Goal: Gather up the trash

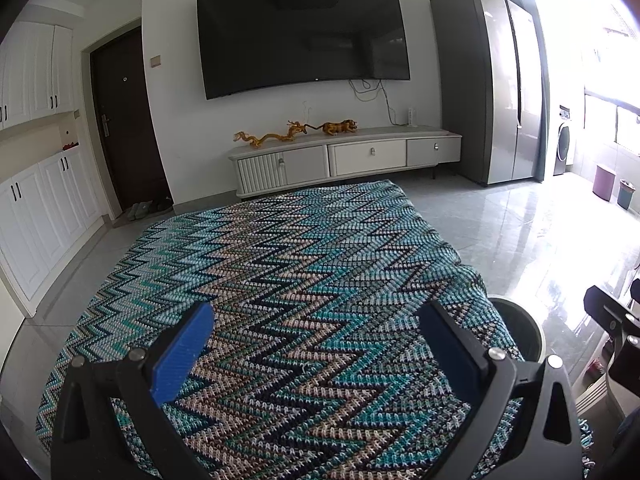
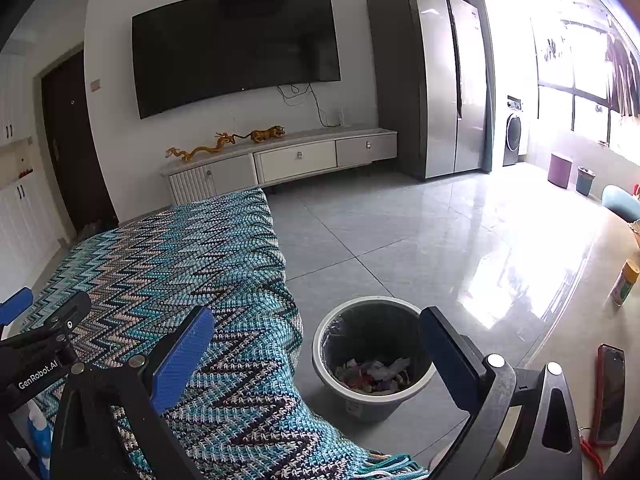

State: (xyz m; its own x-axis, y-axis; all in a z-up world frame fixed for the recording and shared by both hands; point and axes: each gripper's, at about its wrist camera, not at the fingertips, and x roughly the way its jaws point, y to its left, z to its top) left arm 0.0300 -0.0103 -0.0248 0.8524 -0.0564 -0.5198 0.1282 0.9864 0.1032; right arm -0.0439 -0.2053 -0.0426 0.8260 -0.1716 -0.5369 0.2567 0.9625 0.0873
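Both grippers, left point(image 1: 316, 344) and right point(image 2: 316, 344), wide apart, empty, above blanket point(image 1: 280, 264) beside trash bin point(image 2: 372, 360)

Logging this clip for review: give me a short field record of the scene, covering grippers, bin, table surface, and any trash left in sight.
left gripper: open, empty, over the blanket
right gripper: open, empty, above the blanket's edge and the bin
blanket: blue zigzag knit, covers the table, no trash visible on it
bin: on the floor beside the blanket's hanging edge, dark liner, crumpled trash inside
phone: red case, lying on the surface at right
loose trash in view: none seen
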